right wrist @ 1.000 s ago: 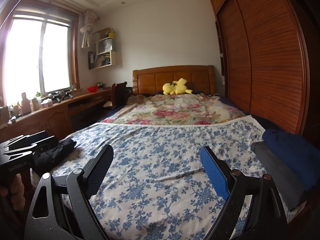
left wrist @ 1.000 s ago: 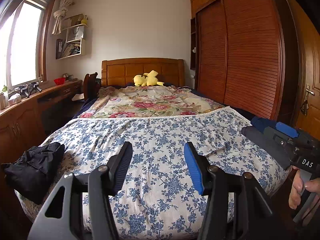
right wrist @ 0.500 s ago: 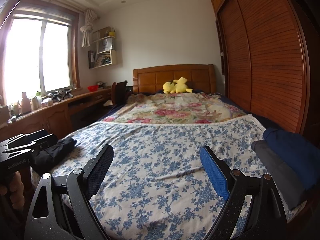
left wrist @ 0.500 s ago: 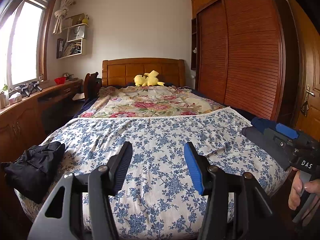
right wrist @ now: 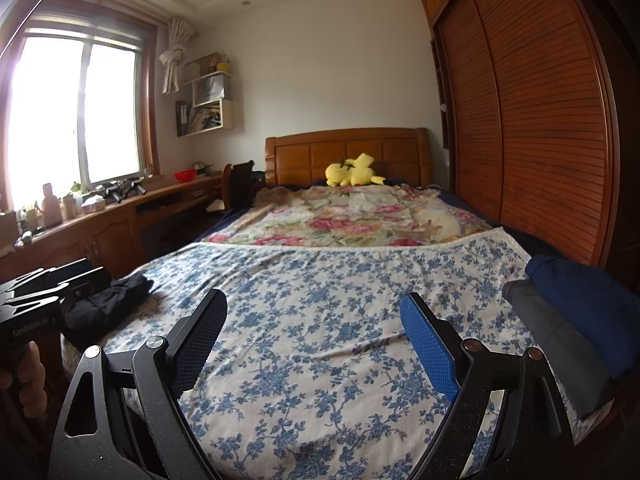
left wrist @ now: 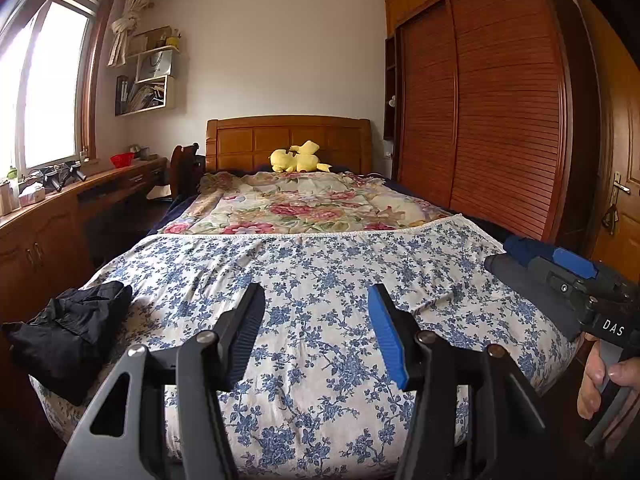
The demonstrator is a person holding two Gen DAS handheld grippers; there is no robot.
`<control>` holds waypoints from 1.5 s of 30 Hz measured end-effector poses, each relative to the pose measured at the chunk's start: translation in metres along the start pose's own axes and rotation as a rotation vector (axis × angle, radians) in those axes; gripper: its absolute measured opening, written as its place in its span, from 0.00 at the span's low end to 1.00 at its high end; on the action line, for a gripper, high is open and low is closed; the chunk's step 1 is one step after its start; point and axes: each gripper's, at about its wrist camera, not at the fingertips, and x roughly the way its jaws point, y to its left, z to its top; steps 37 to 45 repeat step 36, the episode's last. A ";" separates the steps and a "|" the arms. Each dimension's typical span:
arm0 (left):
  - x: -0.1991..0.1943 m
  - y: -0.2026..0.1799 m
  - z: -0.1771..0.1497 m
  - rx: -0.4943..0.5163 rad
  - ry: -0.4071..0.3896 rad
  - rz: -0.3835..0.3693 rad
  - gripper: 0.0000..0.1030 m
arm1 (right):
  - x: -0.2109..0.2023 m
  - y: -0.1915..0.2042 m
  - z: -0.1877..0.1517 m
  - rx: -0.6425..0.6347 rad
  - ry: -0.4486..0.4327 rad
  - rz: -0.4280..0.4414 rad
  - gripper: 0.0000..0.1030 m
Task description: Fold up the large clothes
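A crumpled black garment (left wrist: 68, 328) lies at the near left edge of the bed; it also shows in the right wrist view (right wrist: 108, 306). Folded grey (right wrist: 560, 344) and navy (right wrist: 588, 304) clothes lie stacked at the near right edge, also in the left wrist view (left wrist: 520, 276). My left gripper (left wrist: 316, 328) is open and empty, held above the blue-flowered sheet (left wrist: 320, 280) at the bed's foot. My right gripper (right wrist: 314, 340) is open and empty over the same sheet (right wrist: 320, 300). Each gripper's body shows at the edge of the other's view.
A rose-patterned quilt (left wrist: 304, 208) covers the far half of the bed, with a yellow plush toy (left wrist: 298, 158) by the wooden headboard. A wooden desk and cabinets (right wrist: 100, 232) run along the left under the window. A louvred wardrobe (left wrist: 500, 120) stands on the right.
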 end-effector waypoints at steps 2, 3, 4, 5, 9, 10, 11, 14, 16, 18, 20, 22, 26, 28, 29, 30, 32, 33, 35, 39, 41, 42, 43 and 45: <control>0.000 0.000 0.000 0.000 0.000 0.000 0.51 | 0.000 0.000 0.000 -0.001 0.000 -0.001 0.87; 0.000 0.000 0.000 0.001 0.000 0.000 0.51 | 0.000 0.000 0.000 -0.001 0.000 0.000 0.87; 0.000 0.000 0.000 0.001 0.001 0.000 0.51 | 0.000 0.000 -0.001 -0.001 0.000 -0.001 0.87; 0.000 0.000 0.000 0.001 0.001 0.000 0.51 | 0.000 0.000 -0.001 0.000 0.001 -0.001 0.87; -0.001 0.000 0.000 0.002 0.003 -0.002 0.51 | 0.000 0.000 -0.001 0.000 0.001 0.002 0.87; -0.001 0.000 0.000 0.001 0.004 -0.003 0.51 | 0.000 0.000 -0.002 0.001 0.002 0.001 0.87; -0.001 0.000 0.000 0.001 0.004 -0.005 0.51 | 0.000 -0.001 -0.001 0.000 0.002 0.002 0.87; -0.002 0.000 0.000 0.002 0.004 -0.005 0.51 | 0.000 0.000 -0.004 0.001 0.003 -0.002 0.87; -0.001 0.000 0.000 0.001 0.003 -0.004 0.51 | -0.001 0.000 -0.005 0.003 0.004 -0.001 0.87; -0.001 0.000 0.000 0.002 0.003 -0.004 0.51 | 0.000 0.000 -0.005 0.001 0.003 -0.003 0.87; -0.002 0.000 0.000 0.001 0.004 -0.004 0.51 | 0.000 0.000 -0.005 0.001 0.003 -0.003 0.87; -0.001 0.000 0.000 0.000 0.004 -0.004 0.51 | 0.000 0.000 -0.005 0.001 0.002 -0.004 0.87; -0.001 0.000 0.000 0.000 0.005 -0.004 0.51 | -0.002 0.000 -0.007 0.002 0.002 -0.006 0.87; -0.001 -0.001 0.000 -0.002 0.007 -0.005 0.51 | -0.001 -0.001 -0.007 0.000 0.002 -0.006 0.87; -0.002 -0.001 0.000 -0.003 0.008 -0.005 0.51 | 0.000 -0.001 -0.006 0.002 0.004 -0.006 0.87; -0.002 -0.001 0.000 -0.003 0.008 -0.005 0.51 | -0.001 0.000 -0.007 0.002 0.005 -0.007 0.87; -0.001 -0.001 0.000 -0.003 0.007 -0.004 0.51 | -0.001 0.000 -0.009 0.002 0.005 -0.009 0.87; -0.002 -0.001 0.000 -0.004 0.006 -0.004 0.51 | -0.001 0.000 -0.009 0.001 0.005 -0.011 0.87; -0.002 -0.001 0.000 -0.005 0.006 -0.004 0.51 | -0.001 0.001 -0.009 0.001 0.005 -0.012 0.87; -0.001 -0.001 0.000 -0.004 0.006 -0.003 0.51 | -0.002 0.001 -0.010 0.001 0.005 -0.012 0.87; -0.001 -0.001 0.000 -0.004 0.006 -0.003 0.51 | -0.002 0.001 -0.010 0.001 0.005 -0.012 0.87; -0.001 -0.001 0.000 -0.004 0.006 -0.003 0.51 | -0.002 0.001 -0.010 0.001 0.005 -0.012 0.87; -0.001 -0.001 0.000 -0.004 0.006 -0.003 0.51 | -0.002 0.001 -0.010 0.001 0.005 -0.012 0.87; -0.001 -0.001 0.000 -0.004 0.006 -0.003 0.51 | -0.002 0.001 -0.010 0.001 0.005 -0.012 0.87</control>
